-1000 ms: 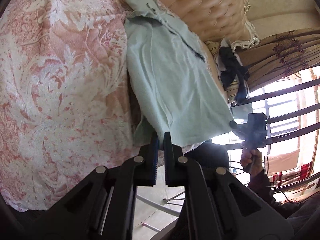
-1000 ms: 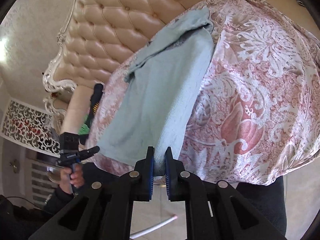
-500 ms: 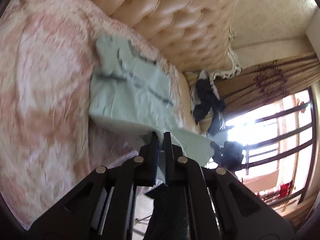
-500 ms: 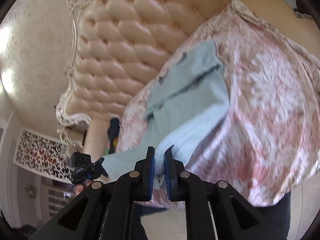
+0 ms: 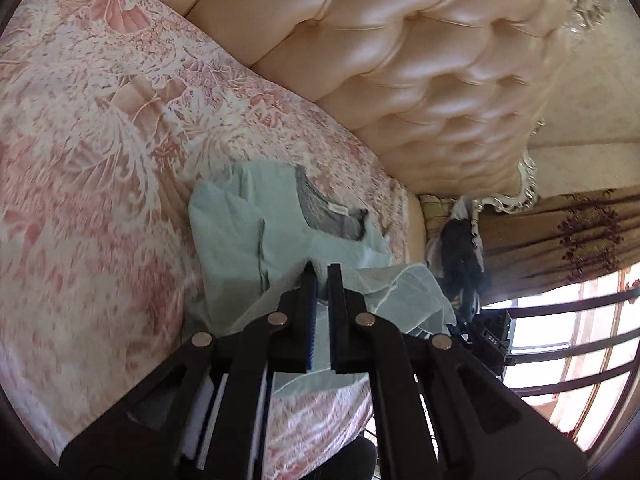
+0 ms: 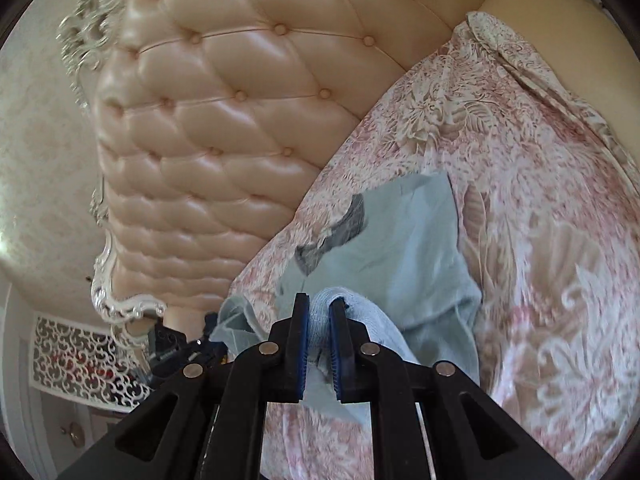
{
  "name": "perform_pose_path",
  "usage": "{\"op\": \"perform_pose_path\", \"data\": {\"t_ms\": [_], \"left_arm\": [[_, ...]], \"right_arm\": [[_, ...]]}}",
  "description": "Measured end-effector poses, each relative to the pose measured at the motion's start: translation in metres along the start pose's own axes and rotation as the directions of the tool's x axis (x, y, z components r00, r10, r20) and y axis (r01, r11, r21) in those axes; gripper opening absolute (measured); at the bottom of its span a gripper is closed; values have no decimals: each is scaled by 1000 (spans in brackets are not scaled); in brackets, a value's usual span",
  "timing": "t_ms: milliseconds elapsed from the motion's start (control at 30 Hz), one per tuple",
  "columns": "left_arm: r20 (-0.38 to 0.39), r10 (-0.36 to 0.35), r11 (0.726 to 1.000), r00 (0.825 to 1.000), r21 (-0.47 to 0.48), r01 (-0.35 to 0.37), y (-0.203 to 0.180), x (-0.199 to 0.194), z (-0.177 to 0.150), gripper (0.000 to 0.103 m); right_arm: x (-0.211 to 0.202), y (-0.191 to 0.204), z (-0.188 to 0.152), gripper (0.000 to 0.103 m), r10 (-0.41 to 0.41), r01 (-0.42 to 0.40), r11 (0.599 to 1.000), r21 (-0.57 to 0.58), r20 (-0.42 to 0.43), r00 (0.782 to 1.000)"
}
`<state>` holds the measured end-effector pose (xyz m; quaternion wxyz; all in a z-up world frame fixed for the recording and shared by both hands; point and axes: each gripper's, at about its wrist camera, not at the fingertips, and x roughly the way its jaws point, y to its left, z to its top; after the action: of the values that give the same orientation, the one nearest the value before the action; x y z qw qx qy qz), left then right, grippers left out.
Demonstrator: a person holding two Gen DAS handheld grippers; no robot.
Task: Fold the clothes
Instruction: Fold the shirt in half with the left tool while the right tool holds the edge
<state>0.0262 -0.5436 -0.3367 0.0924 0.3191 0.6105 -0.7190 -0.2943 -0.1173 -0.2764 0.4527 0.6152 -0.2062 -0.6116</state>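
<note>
A pale green shirt point(image 5: 240, 232) with a grey inner collar lies on the pink floral bedspread point(image 5: 88, 128), its lower half doubled over toward the collar. My left gripper point(image 5: 322, 272) is shut on one hem corner of the shirt, the cloth bunched between its pads. In the right wrist view the same shirt point(image 6: 404, 248) looks light blue, and my right gripper point(image 6: 319, 304) is shut on the other hem corner, a fold of cloth pinched between the blue pads. Both grippers hover just short of the collar. The other gripper shows dimly at each view's edge.
A tufted beige leather headboard point(image 5: 420, 60) rises right behind the shirt. Dark clothes point(image 5: 460, 252) hang by a patterned curtain point(image 5: 560, 236) and a bright barred window point(image 5: 568, 336). In the right wrist view a white lattice screen point(image 6: 76, 356) stands at lower left.
Both grippers have carried the shirt's hem from the bed's near edge toward the headboard, folding the lower half over the upper. The shirt now looks much shorter.
</note>
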Motion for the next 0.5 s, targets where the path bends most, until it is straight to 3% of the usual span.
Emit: {"op": "perform_pose_path", "data": {"t_ms": [233,367,433,467,500], "left_arm": [[-4,31,997,1000,-72,-32,18,37,36,5],[-8,57,997,998,-55,-57,27,52,43,7],[3,103,993,995,-51,-103,32,52,43,24],[27,117,992,993,-39,-116,32,47,43,51],[61,126,992,990,-25,-125,32,41,42,64]], "right_arm": [[46,-19,46,9,-33,34,997,68,-20,999],[68,-38,59,10,-68,71,993,94,-30,997],[72,-49,62,14,-100,103,990,101,-33,994],[70,-52,64,17,-122,125,987,103,-33,992],[66,-54,65,32,-142,143,985,97,-25,990]]}}
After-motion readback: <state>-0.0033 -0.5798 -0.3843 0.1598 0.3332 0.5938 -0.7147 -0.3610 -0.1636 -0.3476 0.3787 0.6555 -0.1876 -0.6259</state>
